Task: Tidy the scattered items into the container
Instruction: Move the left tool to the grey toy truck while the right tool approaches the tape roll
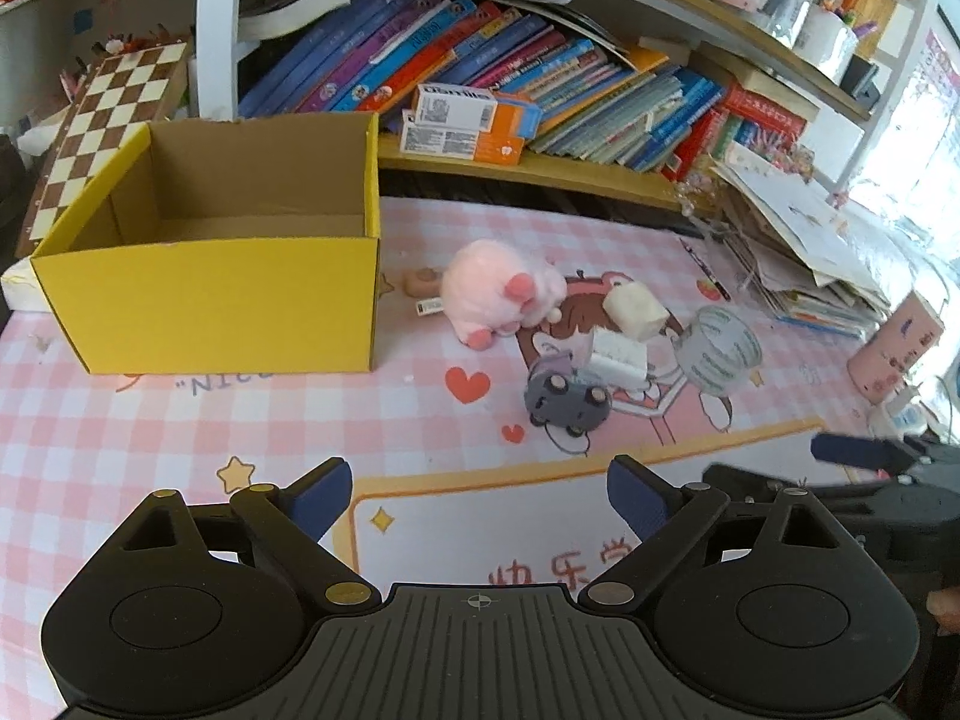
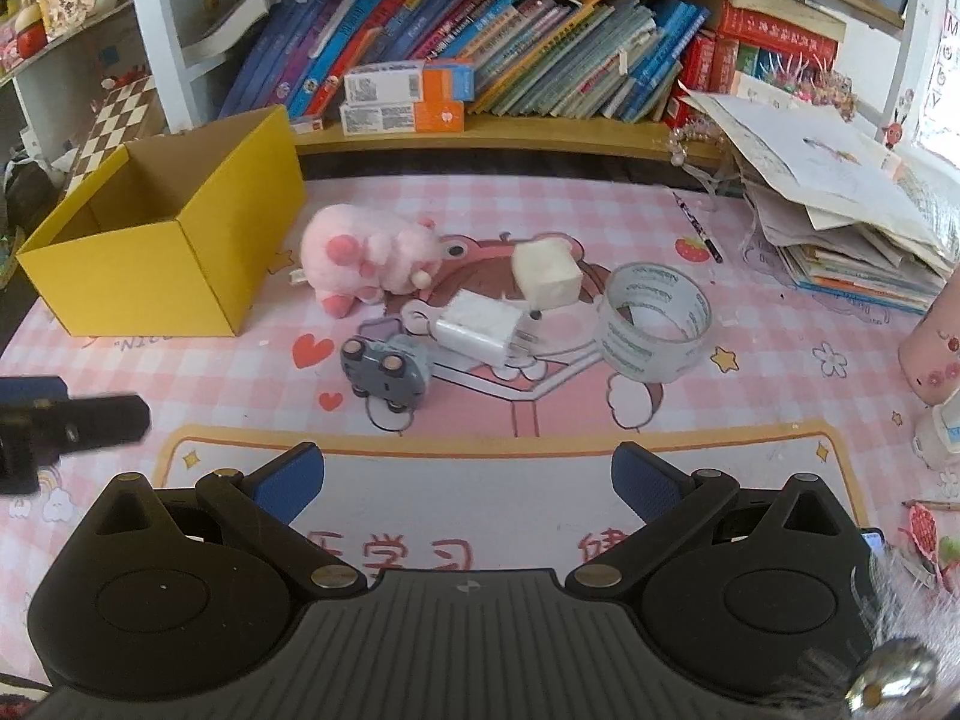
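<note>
Pink checked desk [image 2: 180,372] under a bookshelf | yellow box [image 1: 210,300] empty at left, mouth up to receive | plush pig [image 2: 366,258], toy car [image 2: 387,369], charger [image 2: 480,327], tape roll [image 2: 654,324], foam block [image 2: 546,276] still scattered beside it | left tool [image 1: 480,495] and right tool [image 2: 468,480] released, holding nothing, aimed toward the pile.

1. Pink checked mat [image 1: 180,420] covering the tabletop: the quoted fragment "Nic is legible just below the yellow cardboard box [image 1: 210,294].
2. Same mat, right wrist view: red Chinese characters 学习 [image 2: 414,552] are printed near the front edge.
3. Orange-and-white carton [image 1: 462,108] on the shelf: barcode labels present; print too small to read.
</note>
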Motion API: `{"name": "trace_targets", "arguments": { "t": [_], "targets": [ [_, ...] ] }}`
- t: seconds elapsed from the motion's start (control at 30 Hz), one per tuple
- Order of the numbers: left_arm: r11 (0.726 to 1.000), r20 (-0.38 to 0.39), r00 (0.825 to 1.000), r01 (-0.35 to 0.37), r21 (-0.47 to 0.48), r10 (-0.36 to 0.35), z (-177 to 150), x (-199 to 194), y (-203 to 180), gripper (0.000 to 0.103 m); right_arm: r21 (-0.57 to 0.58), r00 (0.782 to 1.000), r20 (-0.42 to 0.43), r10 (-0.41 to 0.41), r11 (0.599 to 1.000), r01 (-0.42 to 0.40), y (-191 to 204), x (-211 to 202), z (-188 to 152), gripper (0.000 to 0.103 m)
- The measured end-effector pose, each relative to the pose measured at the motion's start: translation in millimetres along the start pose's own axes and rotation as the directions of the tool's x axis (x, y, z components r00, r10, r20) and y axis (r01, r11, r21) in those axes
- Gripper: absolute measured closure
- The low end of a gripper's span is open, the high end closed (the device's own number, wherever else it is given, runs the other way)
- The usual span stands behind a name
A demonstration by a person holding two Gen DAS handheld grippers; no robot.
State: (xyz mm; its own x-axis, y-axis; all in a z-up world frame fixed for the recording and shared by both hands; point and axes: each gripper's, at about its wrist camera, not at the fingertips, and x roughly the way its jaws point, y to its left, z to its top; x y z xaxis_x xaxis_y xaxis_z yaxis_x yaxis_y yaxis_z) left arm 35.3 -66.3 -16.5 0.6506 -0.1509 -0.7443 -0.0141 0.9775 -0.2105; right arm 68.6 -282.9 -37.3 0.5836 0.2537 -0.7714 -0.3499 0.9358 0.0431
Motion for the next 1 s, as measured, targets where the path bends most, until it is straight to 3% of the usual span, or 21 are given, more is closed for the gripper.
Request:
{"name": "trace_targets", "arguments": {
  "t": [0.27, 0.47, 0.6, 0.77, 1.0],
  "targets": [
    [0.999, 0.061, 0.998, -0.017, -0.043, 0.02, 12.4, 8.4, -8.3, 0.007, 0.017, 0.999, -0.017, 0.051, 0.999, -0.051, -21.3, 8.9, -2.5, 0.0],
    [0.996, 0.05, 0.997, -0.053, -0.074, 0.057, 14.3, 16.9, -13.9, 0.006, 0.038, 0.998, 0.029, 0.063, 0.997, -0.064, -36.4, 10.1, 1.9, 0.0],
    [0.993, 0.02, 0.999, -0.042, -0.114, 0.045, 12.8, 23.6, -16.5, 0.006, 0.077, 0.996, 0.059, 0.063, 0.995, -0.068, -48.0, 12.1, 7.9, 0.0],
    [0.994, 0.012, 0.998, -0.063, -0.085, 0.064, 14.7, 30.7, -23.6, 0.006, 0.083, 0.998, 0.044, 0.043, 0.995, -0.047, -56.1, 19.3, 12.7, 0.0],
    [0.996, 0.004, 0.997, -0.082, 0.031, 0.082, 21.9, 45.9, -41.9, 0.006, 0.096, 0.998, 0.055, 0.005, 0.995, -0.01, -72.3, 27.9, 21.8, 0.002]
  ]
}}
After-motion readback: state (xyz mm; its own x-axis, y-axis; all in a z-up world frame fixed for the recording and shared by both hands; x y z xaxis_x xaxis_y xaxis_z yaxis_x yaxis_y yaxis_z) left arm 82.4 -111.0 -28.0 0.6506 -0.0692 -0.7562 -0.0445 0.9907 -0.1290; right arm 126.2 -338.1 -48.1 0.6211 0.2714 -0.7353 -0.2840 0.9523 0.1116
